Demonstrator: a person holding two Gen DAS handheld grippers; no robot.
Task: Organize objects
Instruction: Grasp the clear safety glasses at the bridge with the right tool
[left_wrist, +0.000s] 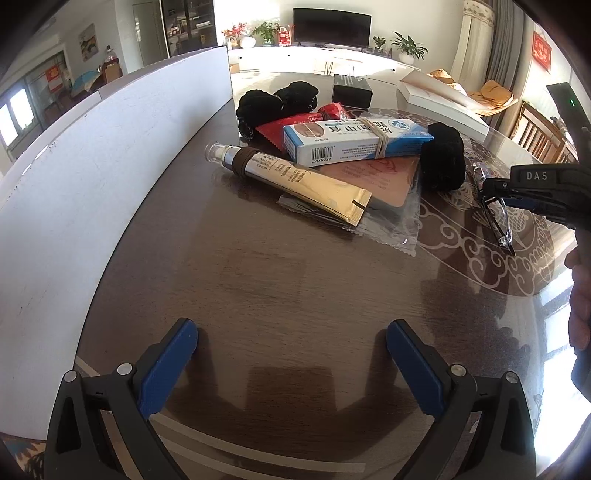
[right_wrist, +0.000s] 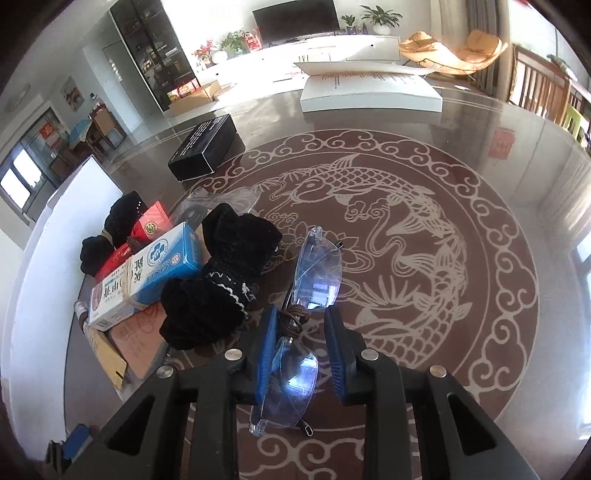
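Broadly, the table (right_wrist: 480, 122) comes first, a dark glass-topped surface with a pale fish and cloud pattern at its middle; the clutter is heaped at one side of it, against a tall white board (left_wrist: 110, 155), which I judge serves as a backstop for the pile. Farther back sit a white box (right_wrist: 369, 92) and a black box (right_wrist: 207, 147), well apart from the heap and seemingly already set aside.

Within the heap, the blue and white carton (left_wrist: 354, 142), bound by a rubber band, lies across a red packet (left_wrist: 303, 122) and a pinkish flat sachet (left_wrist: 376, 177); the gold tube (left_wrist: 295, 181) leans on the same stack, so lifting anything beneath would disturb the rest. Black fabric bundles (right_wrist: 218, 284) flank the carton on both sides.

Smallest are the glasses (right_wrist: 314, 273), lying on the pattern just beside the nearer bundle; my right gripper (right_wrist: 301, 325) straddles them at the bridge, its fingers apart on either side and not yet pressing, which I read as lining up for a pinch at the sturdiest point, away from the lenses.

My left gripper (left_wrist: 291, 339) hangs over bare wood with its fingers spread wide, holding nothing, kept clear so the right has room.
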